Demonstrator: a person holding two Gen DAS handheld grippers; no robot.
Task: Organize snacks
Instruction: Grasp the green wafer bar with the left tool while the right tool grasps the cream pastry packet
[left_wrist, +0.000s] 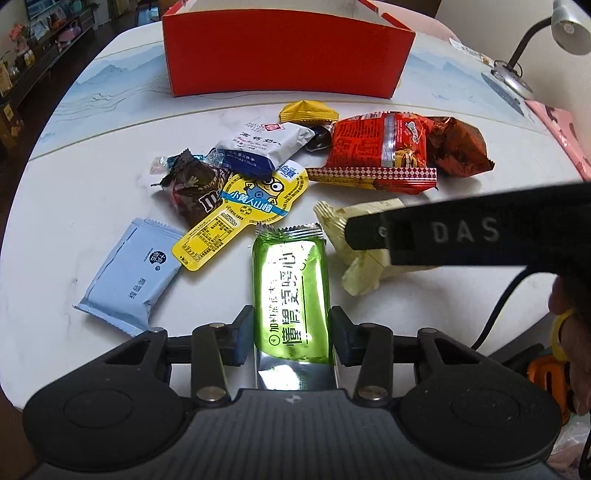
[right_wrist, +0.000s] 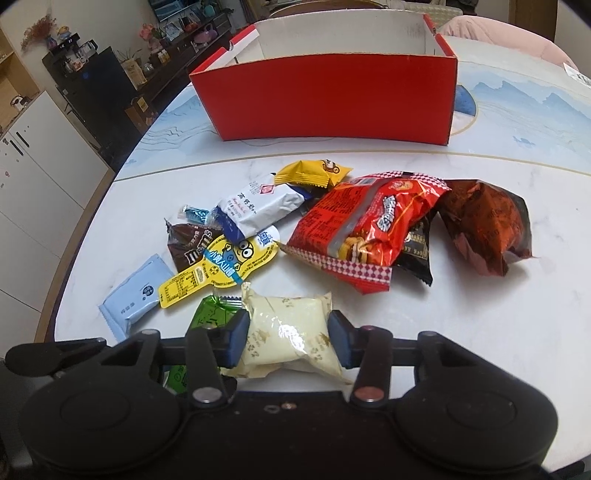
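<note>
We have the left gripper (left_wrist: 291, 334) pinching the green packet (left_wrist: 290, 288) and the right gripper (right_wrist: 288, 338) pinching the cream packet (right_wrist: 288, 332), both nearest us, well short of the red box (right_wrist: 332, 96). Light, crinkly, slippery foil; grip mid-body.
</note>
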